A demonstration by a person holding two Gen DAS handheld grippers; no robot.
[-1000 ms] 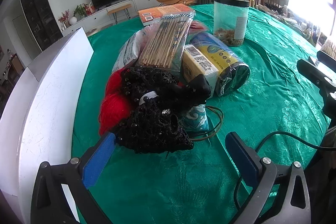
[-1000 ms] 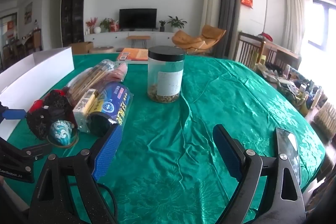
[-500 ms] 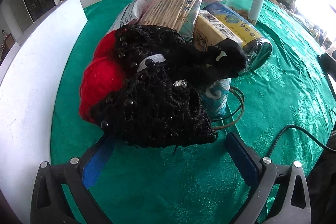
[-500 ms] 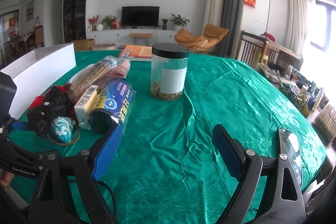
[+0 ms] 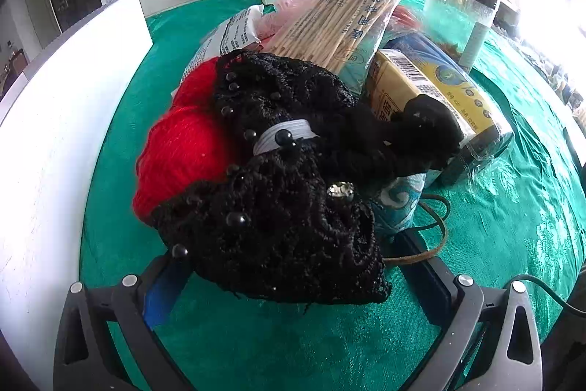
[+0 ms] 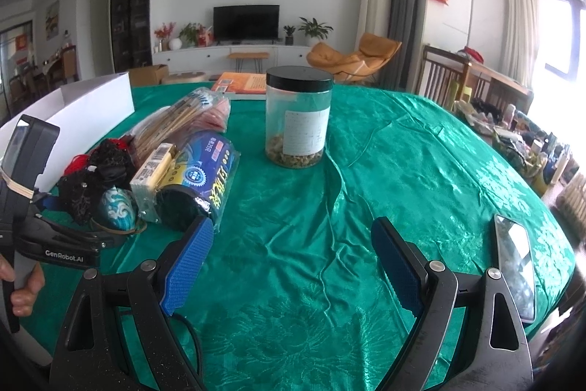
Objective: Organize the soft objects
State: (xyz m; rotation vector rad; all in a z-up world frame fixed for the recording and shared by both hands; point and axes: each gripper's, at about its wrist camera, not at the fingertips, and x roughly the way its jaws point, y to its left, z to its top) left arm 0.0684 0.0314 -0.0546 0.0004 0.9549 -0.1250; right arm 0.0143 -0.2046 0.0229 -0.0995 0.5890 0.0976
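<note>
A black beaded knit piece (image 5: 278, 207) lies on top of red knitwear (image 5: 179, 149) on the green tablecloth, seen small in the right wrist view (image 6: 93, 178). A black sock-like roll (image 5: 421, 131) lies over it. My left gripper (image 5: 293, 266) is open, its fingers on either side of the near edge of the black knit, whose hem hides the fingertips. The left gripper's body shows in the right wrist view (image 6: 55, 237). My right gripper (image 6: 289, 262) is open and empty above bare cloth.
Behind the knitwear lie a chopstick pack (image 5: 340, 21), a yellow box (image 5: 399, 87), a blue-wrapped roll (image 6: 205, 178) and a teal patterned pouch (image 6: 117, 207) with a brown cord. A clear jar (image 6: 298, 120) stands mid-table. A white box wall (image 5: 55, 120) is left. A phone (image 6: 514, 259) lies right.
My left gripper has moved forward to the knitwear, so the black knit now sits between its open fingers. My right gripper has barely moved.
</note>
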